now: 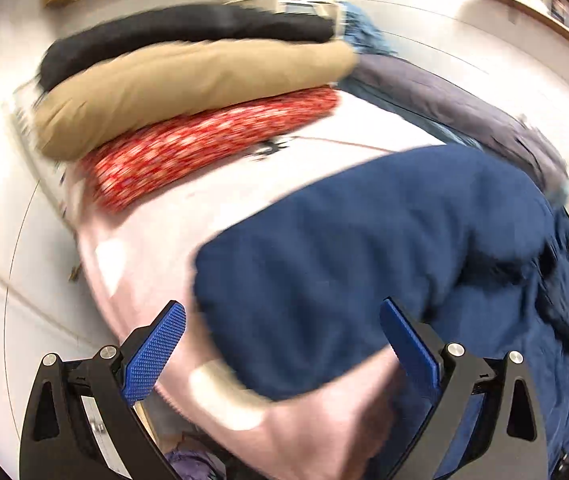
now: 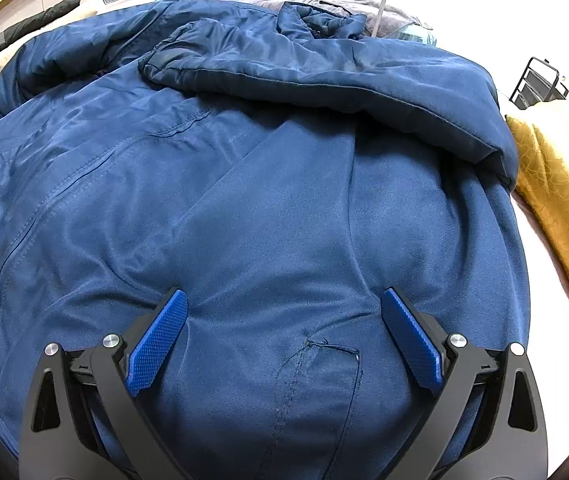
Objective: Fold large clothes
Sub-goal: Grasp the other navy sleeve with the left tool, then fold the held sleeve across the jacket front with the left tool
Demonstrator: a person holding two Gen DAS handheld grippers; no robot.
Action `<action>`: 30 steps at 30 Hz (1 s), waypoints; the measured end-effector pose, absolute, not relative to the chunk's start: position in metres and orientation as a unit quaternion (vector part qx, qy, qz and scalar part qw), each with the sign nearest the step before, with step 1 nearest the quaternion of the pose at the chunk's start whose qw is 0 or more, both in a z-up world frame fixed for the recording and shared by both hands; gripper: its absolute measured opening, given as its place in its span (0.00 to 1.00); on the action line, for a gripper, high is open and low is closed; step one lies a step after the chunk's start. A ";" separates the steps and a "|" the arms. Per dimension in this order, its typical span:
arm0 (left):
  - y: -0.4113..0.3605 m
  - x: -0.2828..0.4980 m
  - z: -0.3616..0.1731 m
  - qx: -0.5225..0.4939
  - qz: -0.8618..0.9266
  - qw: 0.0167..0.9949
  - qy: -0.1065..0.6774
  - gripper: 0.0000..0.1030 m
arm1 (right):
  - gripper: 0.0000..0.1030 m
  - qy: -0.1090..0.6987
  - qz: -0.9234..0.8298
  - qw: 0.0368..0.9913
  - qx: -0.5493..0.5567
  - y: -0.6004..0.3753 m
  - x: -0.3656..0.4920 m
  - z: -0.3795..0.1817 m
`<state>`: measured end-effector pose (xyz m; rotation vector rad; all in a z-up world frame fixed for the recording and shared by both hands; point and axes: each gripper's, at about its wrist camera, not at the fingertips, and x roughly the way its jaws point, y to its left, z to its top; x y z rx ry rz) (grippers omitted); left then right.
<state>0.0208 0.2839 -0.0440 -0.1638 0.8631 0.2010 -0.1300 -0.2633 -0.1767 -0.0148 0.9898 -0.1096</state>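
— On the table, what's spread out in front of them?

— A big navy jacket, lying on a pink sheet; one sleeve is already laid across the body, so I'd guess the folding is partway done.

— And the grippers?

— Both spread wide, holding nothing; the right gripper sits low over the hem, the left gripper at the jacket's edge, blurred; probably lining up a grasp.

— That pile behind?

— Folded clothes, stacked out of the way.
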 end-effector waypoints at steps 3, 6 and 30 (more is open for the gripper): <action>0.312 0.014 -0.048 -0.103 0.118 0.896 0.416 0.92 | 0.93 0.475 -0.053 0.878 -0.008 -0.263 -0.130 -0.177; 0.330 0.007 -0.049 -0.117 0.131 0.892 0.416 0.91 | 0.93 0.475 -0.054 0.878 -0.008 -0.264 -0.131 -0.177; 0.324 0.016 -0.078 -0.213 0.029 0.882 0.420 0.88 | 0.94 0.473 -0.056 0.879 -0.008 -0.265 -0.131 -0.177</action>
